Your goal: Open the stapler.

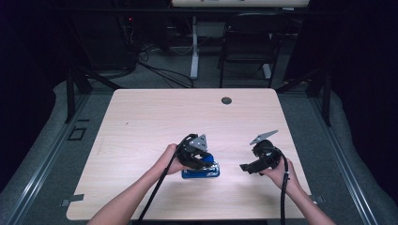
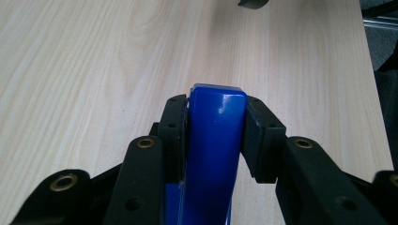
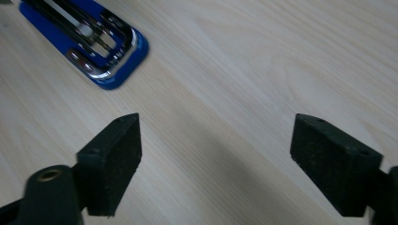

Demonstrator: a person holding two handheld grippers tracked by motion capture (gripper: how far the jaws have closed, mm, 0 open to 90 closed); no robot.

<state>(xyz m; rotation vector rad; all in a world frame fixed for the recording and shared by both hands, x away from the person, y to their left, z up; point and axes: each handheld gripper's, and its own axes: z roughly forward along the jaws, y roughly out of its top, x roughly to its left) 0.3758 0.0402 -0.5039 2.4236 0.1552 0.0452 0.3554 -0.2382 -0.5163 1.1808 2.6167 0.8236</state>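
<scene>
1. High view: a blue stapler [image 1: 202, 171] lies on the pale wooden worktop [image 1: 141, 122], near the front edge and a little right of the middle. The left claw [image 1: 199, 161] sits right over it, held by the person's left hand, and is clamped on its upper arm. The right claw [image 1: 245, 167] hangs just beside the stapler on its right, apart from it, pointing toward it with nothing between its jaws.

2. Left gripper view: the two black pads are pressed against both sides of the stapler's glossy blue top arm [image 2: 213, 140], which rises between them, so the grip looks firm and centred. Bare wood lies beyond, and a dark tip of the other claw [image 2: 253, 3] peeks in at the top edge.

3. Right gripper view: the right claw [image 3: 216, 159] stands wide, its pads well apart over bare worktop. The stapler's base [image 3: 101, 56] shows at the upper left, with the chrome staple channel exposed, so the stapler seems to be swung open.

4. Step in hand, as I judge it: the left claw is holding the top arm up while the right one is free to work on the open base. The next move calls for bringing the right claw in toward the chrome channel or the base's tip, lined up squarely, while the left keeps its hold steady.
</scene>
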